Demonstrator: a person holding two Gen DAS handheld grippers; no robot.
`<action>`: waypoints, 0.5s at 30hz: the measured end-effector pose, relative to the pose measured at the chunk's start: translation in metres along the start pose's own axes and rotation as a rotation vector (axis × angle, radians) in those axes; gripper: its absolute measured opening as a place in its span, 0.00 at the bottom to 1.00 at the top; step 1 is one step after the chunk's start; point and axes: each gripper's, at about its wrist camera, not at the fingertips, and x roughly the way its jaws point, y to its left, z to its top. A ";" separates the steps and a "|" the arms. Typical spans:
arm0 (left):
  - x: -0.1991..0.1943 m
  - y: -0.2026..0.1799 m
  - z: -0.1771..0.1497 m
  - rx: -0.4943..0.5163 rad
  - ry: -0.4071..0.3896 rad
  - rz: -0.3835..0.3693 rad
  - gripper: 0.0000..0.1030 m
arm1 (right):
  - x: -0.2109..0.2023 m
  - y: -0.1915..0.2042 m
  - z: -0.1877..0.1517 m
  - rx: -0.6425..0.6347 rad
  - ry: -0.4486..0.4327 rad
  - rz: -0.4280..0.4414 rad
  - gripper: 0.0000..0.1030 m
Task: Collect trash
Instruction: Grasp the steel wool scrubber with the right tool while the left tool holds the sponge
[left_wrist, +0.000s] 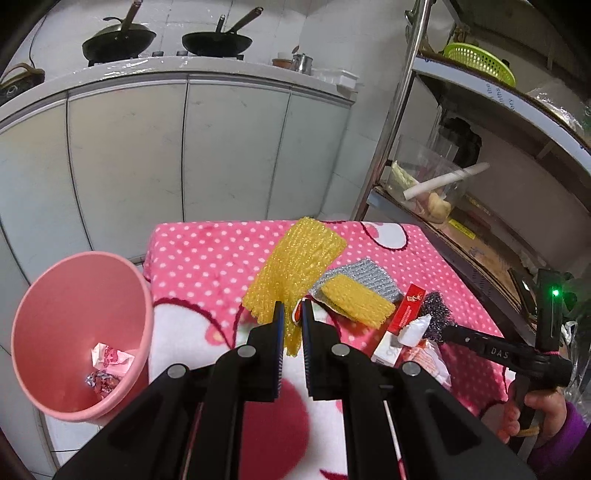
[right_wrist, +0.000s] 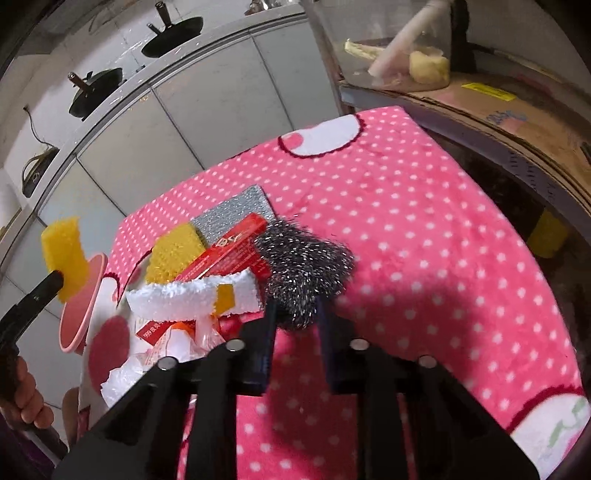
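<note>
A kitchen table under a pink dotted cloth (left_wrist: 207, 258) has a pink bin (left_wrist: 79, 347) lower left already holding wrappers, the left gripper (left_wrist: 291, 314) pinching yellow foam netting (left_wrist: 291, 269), the right gripper (right_wrist: 295, 306) clamping a steel scourer (right_wrist: 303, 262), other litter left

Home kitchen, two woks (left_wrist: 119, 38) on a stove counter, white cabinets (left_wrist: 177, 147), metal shelving (left_wrist: 480, 92)

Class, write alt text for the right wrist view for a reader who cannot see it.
The right gripper closes on a dark steel wool scourer on a pink polka-dot cloth. Left of it lie a red box, white foam and wrappers; the left gripper holds yellow foam netting.
</note>
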 end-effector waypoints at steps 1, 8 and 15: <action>-0.003 0.001 0.000 0.000 -0.004 0.000 0.08 | -0.004 -0.001 -0.001 0.000 -0.007 -0.003 0.15; -0.029 0.005 0.001 -0.018 -0.055 0.004 0.08 | -0.041 -0.008 -0.001 0.023 -0.092 -0.006 0.10; -0.057 0.009 0.003 -0.035 -0.106 0.019 0.08 | -0.088 0.017 0.009 -0.029 -0.217 0.079 0.10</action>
